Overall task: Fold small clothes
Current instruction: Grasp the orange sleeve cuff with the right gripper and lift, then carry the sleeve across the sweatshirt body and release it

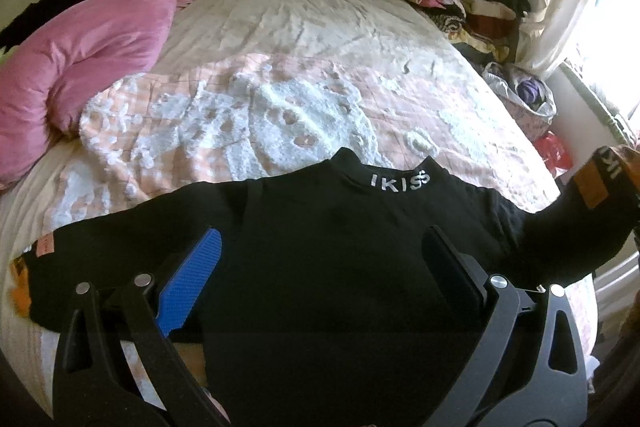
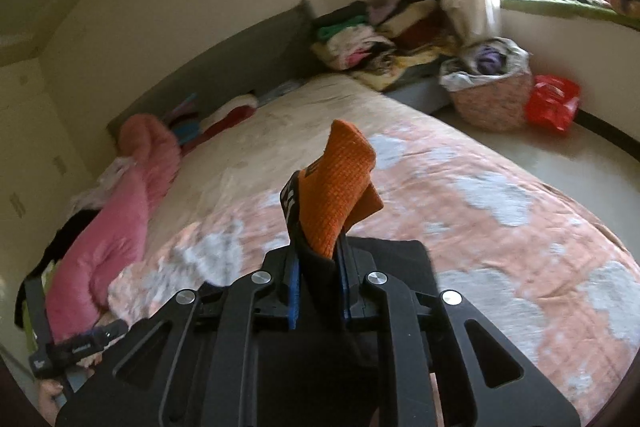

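Your left tongs point(image 1: 320, 267) hang released, fingers spread wide over the chest of the black top point(image 1: 320, 247), which lies flat on the bed point(image 1: 320, 27) just ahead of them. Your right tongs point(image 2: 318, 291) are clenched on its orange cuff point(image 2: 338, 183), that sleeve lifted. Folding has barely begun: first sleeve not yet laid in, the other sleeve and the body untouched

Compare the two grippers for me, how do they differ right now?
The left gripper is open, its fingers spread above the black top; the right gripper is shut on that top's orange sleeve cuff. The left holds nothing; the right lifts the cuff off the bed. Both have black frames and blue pads.
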A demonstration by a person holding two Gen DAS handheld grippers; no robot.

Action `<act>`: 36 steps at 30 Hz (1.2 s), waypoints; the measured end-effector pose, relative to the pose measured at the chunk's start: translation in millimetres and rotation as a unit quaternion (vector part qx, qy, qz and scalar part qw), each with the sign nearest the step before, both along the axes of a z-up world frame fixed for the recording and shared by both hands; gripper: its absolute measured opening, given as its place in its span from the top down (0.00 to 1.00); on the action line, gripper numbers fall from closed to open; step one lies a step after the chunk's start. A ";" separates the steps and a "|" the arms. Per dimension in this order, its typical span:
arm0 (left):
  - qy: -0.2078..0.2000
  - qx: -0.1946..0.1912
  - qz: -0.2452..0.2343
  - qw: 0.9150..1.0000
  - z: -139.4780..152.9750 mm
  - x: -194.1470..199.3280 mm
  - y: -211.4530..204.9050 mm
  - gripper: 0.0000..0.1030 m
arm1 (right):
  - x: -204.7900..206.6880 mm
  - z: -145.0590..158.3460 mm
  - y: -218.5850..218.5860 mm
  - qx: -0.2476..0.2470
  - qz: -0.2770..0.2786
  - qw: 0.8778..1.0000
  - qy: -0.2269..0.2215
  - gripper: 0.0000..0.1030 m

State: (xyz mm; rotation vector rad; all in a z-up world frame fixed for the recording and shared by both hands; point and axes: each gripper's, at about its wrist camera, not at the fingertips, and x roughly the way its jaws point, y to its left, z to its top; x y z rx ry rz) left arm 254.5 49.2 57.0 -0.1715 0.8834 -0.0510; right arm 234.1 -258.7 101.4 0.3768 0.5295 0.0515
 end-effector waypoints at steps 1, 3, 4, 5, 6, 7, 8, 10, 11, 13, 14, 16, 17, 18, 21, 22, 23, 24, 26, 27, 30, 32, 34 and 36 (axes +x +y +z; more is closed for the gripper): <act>-0.001 -0.001 0.001 1.000 0.7 -0.9 3.3 0.09 | 2.7 1.3 14.3 -0.006 0.012 1.000 -0.001 0.87; -0.001 0.000 0.002 1.000 1.0 -1.7 7.7 0.09 | 7.0 0.4 34.0 -0.014 0.030 0.999 -0.002 0.87; 0.000 -0.001 0.003 1.000 1.0 -1.9 9.6 0.09 | 9.4 -0.5 41.7 -0.016 0.038 0.999 -0.002 0.87; 0.001 -0.004 0.006 1.000 0.7 -2.1 13.2 0.09 | 11.4 -1.9 49.2 -0.018 0.045 0.999 -0.002 0.87; 0.002 -0.007 0.007 1.000 0.6 -2.4 16.1 0.09 | 13.3 -3.1 57.4 -0.020 0.051 0.998 -0.001 0.87; 0.003 -0.014 0.010 1.000 0.1 -2.6 21.4 0.09 | 16.2 -5.6 69.0 -0.023 0.060 0.998 0.003 0.87; 0.004 -0.019 0.011 1.000 0.0 -2.9 25.0 0.09 | 18.8 -9.3 72.5 -0.023 0.065 0.998 0.004 0.87; 0.005 -0.036 0.015 0.999 -0.6 -3.2 35.2 0.09 | 22.9 -14.6 90.0 -0.027 0.078 0.997 0.007 0.87; 0.005 -0.043 0.017 0.999 -0.9 -3.5 40.7 0.09 | 23.9 -17.4 94.9 -0.030 0.082 0.996 0.009 0.87; 0.006 -0.049 0.020 0.999 -1.3 -3.6 48.0 0.09 | 27.1 -24.1 108.2 -0.033 0.094 0.995 0.012 0.87; 0.006 -0.052 0.022 0.998 -1.7 -3.6 51.2 0.09 | 28.0 -26.9 115.5 -0.036 0.098 0.994 0.013 0.87; 0.008 -0.067 0.024 0.997 -3.2 -3.4 58.7 0.09 | 30.9 -33.1 127.0 -0.040 0.107 0.993 0.018 0.87; 0.010 -0.073 0.023 0.997 -3.9 -3.2 61.2 0.09 | 31.9 -36.1 133.6 -0.041 0.112 0.993 0.020 0.87; 0.013 -0.077 0.023 0.997 -4.9 -3.0 63.1 0.09 | 32.9 -38.5 137.4 -0.042 0.116 0.992 0.023 0.87; 0.014 -0.088 0.023 0.996 -7.9 -2.7 69.5 0.09 | 36.0 -47.2 152.9 -0.047 0.130 0.990 0.030 0.87; 0.015 -0.092 0.022 0.995 -9.0 -2.7 71.0 0.09 | 36.5 -50.4 158.5 -0.050 0.135 0.989 0.032 0.87; 0.016 -0.099 0.022 0.995 -10.6 -2.9 72.9 0.09 | 37.1 -53.7 162.8 -0.051 0.140 0.988 0.036 0.87; 0.017 -0.105 0.022 0.994 -11.9 -2.8 74.1 0.09 | 37.6 -56.5 166.5 -0.053 0.143 0.988 0.039 0.87; 0.019 -0.115 0.022 0.993 -15.8 -2.6 76.9 0.09 | 39.5 -63.5 174.7 -0.055 0.152 0.986 0.047 0.84; 0.020 -0.118 0.023 0.993 -17.9 -2.6 77.5 0.09 | 40.4 -68.3 179.2 -0.056 0.159 0.984 0.052 0.84; 0.026 -0.126 0.019 0.992 -24.5 -1.3 78.2 0.09 | 39.5 -79.1 186.5 -0.058 0.172 0.981 0.064 0.81; 0.030 -0.131 0.014 0.991 -28.9 0.0 76.8 0.09 | 37.5 -83.1 187.3 -0.056 0.178 0.980 0.067 0.76; 0.034 -0.139 0.010 0.990 -33.1 0.6 75.2 0.09 | 34.4 -84.9 188.8 -0.047 0.194 0.978 0.069 0.68; 0.037 -0.146 0.005 0.989 -37.2 2.0 73.7 0.09 | 30.4 -84.2 189.3 -0.042 0.207 0.975 0.066 0.64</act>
